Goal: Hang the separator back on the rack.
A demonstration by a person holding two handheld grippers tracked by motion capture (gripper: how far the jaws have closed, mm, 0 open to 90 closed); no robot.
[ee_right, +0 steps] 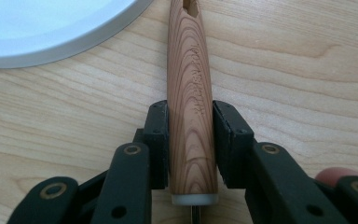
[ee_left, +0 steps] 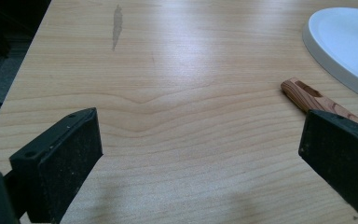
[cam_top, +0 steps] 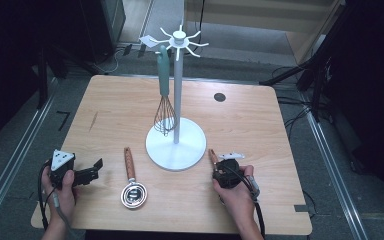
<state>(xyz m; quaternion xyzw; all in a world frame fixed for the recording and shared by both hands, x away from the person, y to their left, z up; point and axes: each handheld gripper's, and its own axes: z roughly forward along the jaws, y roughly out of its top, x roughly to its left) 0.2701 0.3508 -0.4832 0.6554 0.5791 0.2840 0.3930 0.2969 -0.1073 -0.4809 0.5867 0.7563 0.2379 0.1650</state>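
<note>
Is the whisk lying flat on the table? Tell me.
No, the whisk hangs by its green handle from a hook of the white stand, wires pointing down.

high: above, looking forward-down | tongs cams: close, low over table (cam_top: pixel 130 100) | shared: probably stand base (ee_right: pixel 51 28)

A light wooden table (cam_top: pixel 260 130) carries a white rack's round base (cam_top: pixel 192 145), a wooden-handled strainer (cam_top: pixel 131 182) and a second wooden handle (ee_right: pixel 191 93).
</note>
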